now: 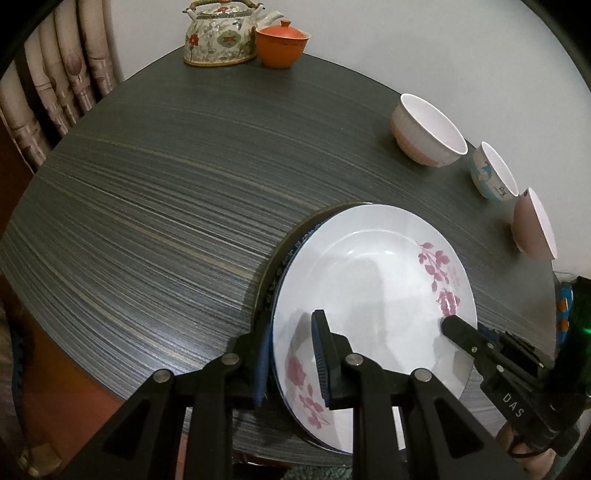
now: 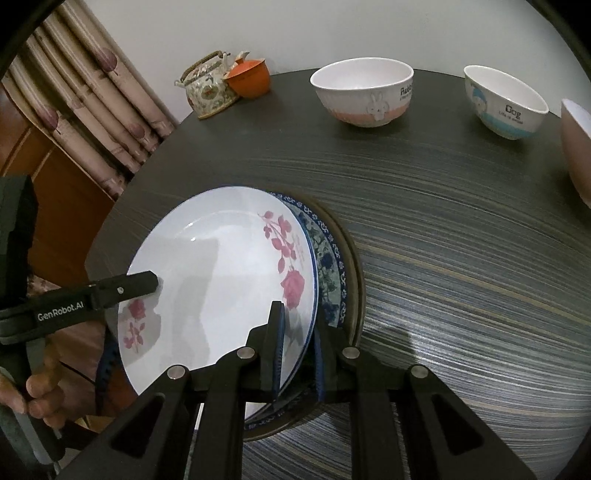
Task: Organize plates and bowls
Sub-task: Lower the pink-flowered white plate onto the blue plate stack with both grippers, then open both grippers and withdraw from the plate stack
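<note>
A white plate with pink roses [image 1: 373, 288] [image 2: 218, 273] lies on top of a blue-patterned plate [image 2: 328, 266] and a dark plate on the table. My left gripper [image 1: 291, 358] straddles the near rim of the stack, one finger over the rose plate, the other outside the rim. My right gripper [image 2: 299, 347] straddles the opposite rim the same way. Each gripper shows in the other's view, left [image 2: 140, 282] and right [image 1: 456, 326]. Three bowls stand apart: a rabbit bowl [image 2: 364, 94] [image 1: 428, 131], a dog bowl [image 2: 506, 101] [image 1: 495, 173] and a pink bowl [image 1: 535, 225] [image 2: 576, 147].
A floral teapot [image 1: 221, 35] [image 2: 208, 86] and an orange lidded cup [image 1: 282, 44] [image 2: 249, 77] stand at the far edge of the dark round table [image 1: 147, 206]. Curtains [image 2: 92, 96] hang beyond the table's left edge. A wall stands behind.
</note>
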Available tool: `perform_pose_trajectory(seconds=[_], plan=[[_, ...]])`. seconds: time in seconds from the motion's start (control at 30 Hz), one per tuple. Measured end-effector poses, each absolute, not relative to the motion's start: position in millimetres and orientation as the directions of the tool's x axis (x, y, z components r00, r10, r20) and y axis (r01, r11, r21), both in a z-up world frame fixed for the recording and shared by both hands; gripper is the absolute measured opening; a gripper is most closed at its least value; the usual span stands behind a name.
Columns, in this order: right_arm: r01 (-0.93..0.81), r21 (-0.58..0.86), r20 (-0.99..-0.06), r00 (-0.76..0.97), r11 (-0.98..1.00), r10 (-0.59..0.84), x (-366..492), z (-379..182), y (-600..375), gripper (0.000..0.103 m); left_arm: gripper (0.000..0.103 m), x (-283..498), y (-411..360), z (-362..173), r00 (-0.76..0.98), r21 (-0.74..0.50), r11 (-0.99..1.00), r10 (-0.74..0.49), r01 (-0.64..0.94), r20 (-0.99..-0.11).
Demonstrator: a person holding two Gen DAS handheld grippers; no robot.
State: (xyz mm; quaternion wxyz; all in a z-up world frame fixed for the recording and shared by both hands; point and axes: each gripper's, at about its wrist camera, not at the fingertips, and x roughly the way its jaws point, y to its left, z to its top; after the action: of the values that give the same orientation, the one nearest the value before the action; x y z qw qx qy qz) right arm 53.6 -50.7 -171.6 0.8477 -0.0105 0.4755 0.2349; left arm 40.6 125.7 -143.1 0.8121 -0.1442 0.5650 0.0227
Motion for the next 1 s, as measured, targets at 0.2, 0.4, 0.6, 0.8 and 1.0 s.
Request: perform_pose_trajectory(seconds=[0.2, 0.4, 0.6, 0.8, 1.0], plan=[[-0.4, 0.174, -0.829, 0.434, 0.9, 0.354, 57, -170, -41, 0.021, 0.021, 42, 123, -144, 0.353, -0.201, 0.959, -0.121, -0.2, -0.928], [-0.413, 0.095, -0.841, 0.453, 0.906, 0.295, 55, -165, -29, 0.033, 0.022, 42, 119, -141, 0.35, -0.148, 0.97, -0.074, -0.19, -0.934], [-0.417, 0.077, -0.827, 0.48, 0.905, 0.292, 56, -155, -25, 0.039, 0.025, 40, 114, -128, 0.396, -0.081, 0.98, -0.003, -0.179, -0.918], [-0.414, 0.092, -0.815, 0.492, 0.906, 0.307, 54, -147, -31, 0.039, 0.025, 40, 106, -120, 0.403, -0.056, 0.983, 0.02, -0.177, -0.915], [-0.386, 0.1, -0.808, 0.506, 0.917, 0.301, 50, -141, -51, 0.04, 0.033, 49, 81, -112, 0.409, -0.044, 0.99, 0.016, -0.137, -0.912]])
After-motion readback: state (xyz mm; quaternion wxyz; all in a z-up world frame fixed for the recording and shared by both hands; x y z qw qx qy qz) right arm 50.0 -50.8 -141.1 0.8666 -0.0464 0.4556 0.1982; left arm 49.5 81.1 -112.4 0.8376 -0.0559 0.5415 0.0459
